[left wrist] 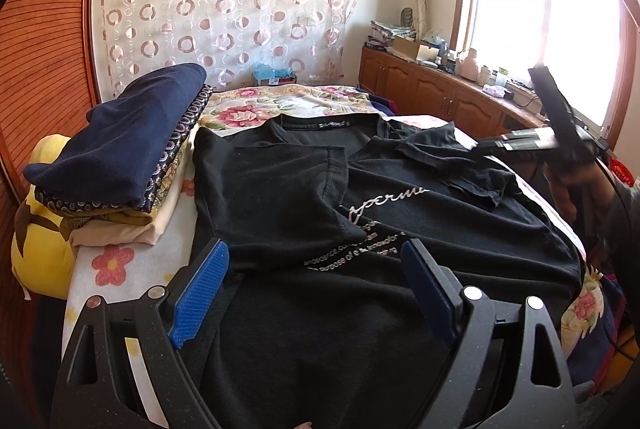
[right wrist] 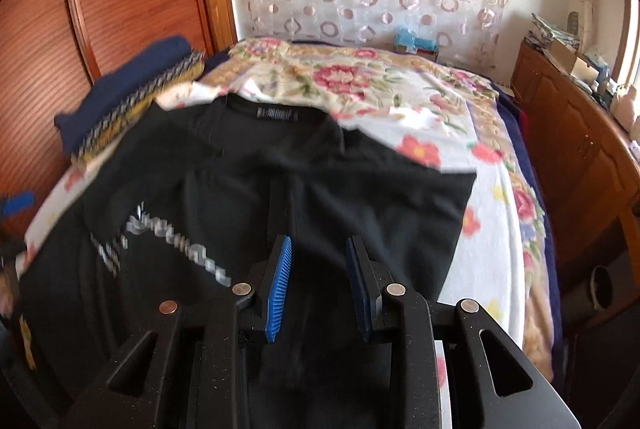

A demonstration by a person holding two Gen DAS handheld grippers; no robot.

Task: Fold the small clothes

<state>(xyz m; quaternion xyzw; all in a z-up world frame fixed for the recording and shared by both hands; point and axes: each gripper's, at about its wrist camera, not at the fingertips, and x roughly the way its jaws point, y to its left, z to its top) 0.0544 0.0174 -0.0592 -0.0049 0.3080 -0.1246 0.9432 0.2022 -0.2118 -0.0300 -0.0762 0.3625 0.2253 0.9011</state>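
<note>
A black T-shirt [left wrist: 400,213] with white lettering lies on the bed, its left side and sleeve folded inward over the chest. It also shows in the right wrist view [right wrist: 240,181]. My left gripper [left wrist: 316,269] is open and empty, just above the shirt's lower part. My right gripper [right wrist: 320,269] is open by a narrower gap, with black cloth seen between and below its blue pads; whether it touches the cloth is unclear. The right gripper also shows in the left wrist view [left wrist: 560,133], raised over the shirt's right sleeve.
A stack of folded clothes [left wrist: 124,149] with a navy piece on top sits left of the shirt. A floral bedspread [right wrist: 460,117] covers the bed. A yellow plush [left wrist: 40,241] lies at the left edge. A wooden cabinet [left wrist: 436,89] lines the right wall.
</note>
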